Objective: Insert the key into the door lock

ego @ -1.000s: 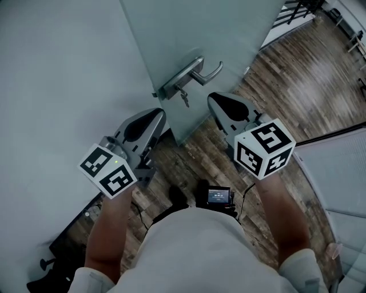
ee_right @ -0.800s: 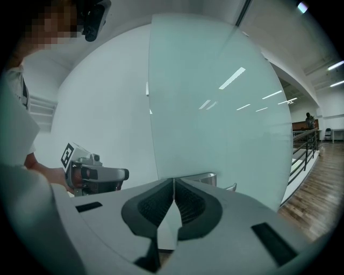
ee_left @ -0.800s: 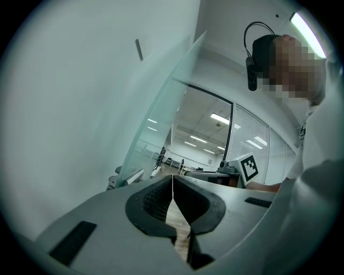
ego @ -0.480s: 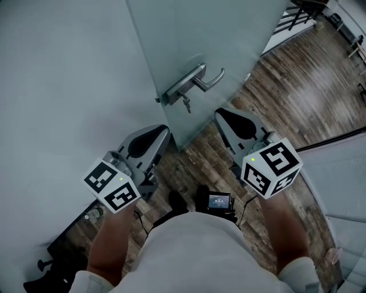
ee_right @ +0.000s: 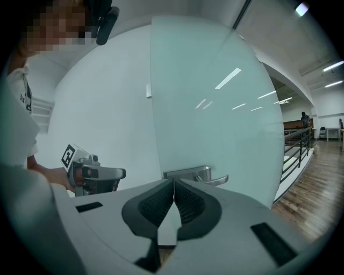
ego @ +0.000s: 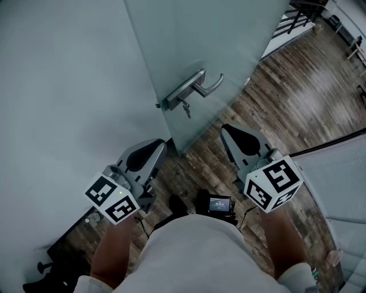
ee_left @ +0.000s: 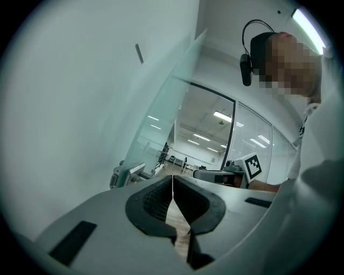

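In the head view, a metal lever handle [ego: 206, 86] sits on a long lock plate [ego: 178, 94] at the edge of the frosted glass door [ego: 229, 34]. A small dark key [ego: 185, 107] hangs at the plate just below the lever. My left gripper [ego: 160, 144] is shut and empty, below and left of the lock. My right gripper [ego: 227, 129] is also shut and empty, below and right of the lever. Both are clear of the door. The handle [ee_right: 201, 174] shows beyond the closed pads [ee_right: 183, 201] in the right gripper view; the plate [ee_left: 126, 174] shows left of my left gripper [ee_left: 172, 180].
A pale wall [ego: 63, 86] stands left of the door. Wood flooring [ego: 297, 97] runs to the right, with a black railing [ego: 297, 14] far off and a glass partition [ego: 343, 171] close on the right. A small screen device [ego: 220, 202] hangs at the person's waist.
Both grippers have drawn back from the door toward the person, lower in the head view. Both stay shut. The key and handle have not moved.
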`<state>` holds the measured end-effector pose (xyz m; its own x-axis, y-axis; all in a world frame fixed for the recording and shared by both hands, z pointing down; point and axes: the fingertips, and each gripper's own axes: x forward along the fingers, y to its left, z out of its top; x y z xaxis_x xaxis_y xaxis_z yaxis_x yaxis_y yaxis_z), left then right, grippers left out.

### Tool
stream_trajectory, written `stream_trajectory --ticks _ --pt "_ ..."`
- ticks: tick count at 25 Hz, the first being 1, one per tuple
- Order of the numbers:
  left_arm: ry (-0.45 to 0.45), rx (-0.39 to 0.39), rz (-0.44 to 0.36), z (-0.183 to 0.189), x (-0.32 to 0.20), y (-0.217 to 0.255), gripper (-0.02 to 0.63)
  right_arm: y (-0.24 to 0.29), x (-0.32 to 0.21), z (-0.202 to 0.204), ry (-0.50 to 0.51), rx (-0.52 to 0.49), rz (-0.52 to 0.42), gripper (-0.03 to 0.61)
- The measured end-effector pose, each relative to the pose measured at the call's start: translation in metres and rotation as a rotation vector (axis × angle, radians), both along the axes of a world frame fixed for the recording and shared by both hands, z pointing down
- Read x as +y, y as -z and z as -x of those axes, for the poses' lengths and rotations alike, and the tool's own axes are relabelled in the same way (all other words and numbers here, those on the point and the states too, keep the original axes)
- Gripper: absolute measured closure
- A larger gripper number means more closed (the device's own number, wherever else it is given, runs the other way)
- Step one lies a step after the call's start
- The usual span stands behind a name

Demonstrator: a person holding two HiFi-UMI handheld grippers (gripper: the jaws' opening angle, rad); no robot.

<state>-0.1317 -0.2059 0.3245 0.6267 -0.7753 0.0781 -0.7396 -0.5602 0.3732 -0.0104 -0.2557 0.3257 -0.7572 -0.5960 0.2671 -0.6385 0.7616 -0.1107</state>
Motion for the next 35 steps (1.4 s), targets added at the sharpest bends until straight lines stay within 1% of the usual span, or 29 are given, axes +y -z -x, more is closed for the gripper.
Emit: stream_trajectory --ticks 9,17,25,35 --pt "0.011 0.005 0.013 0.002 0.014 -0.004 0.594 -0.003 0.011 -0.011 -0.023 -0.009 0.019 0.564" --pt "0.000 0.003 0.032 -0.004 0.031 -0.009 0.594 -0.007 0.022 -0.016 -0.028 -0.012 0.038 0.565" --pt "-0.021 0.006 0.072 -0.011 0.047 -0.024 0.594 -0.017 0.036 -0.019 -0.025 -0.022 0.071 0.565" --pt "-0.031 0.006 0.110 -0.017 0.057 -0.036 0.594 -0.032 0.047 -0.026 -0.040 -0.004 0.097 0.565"
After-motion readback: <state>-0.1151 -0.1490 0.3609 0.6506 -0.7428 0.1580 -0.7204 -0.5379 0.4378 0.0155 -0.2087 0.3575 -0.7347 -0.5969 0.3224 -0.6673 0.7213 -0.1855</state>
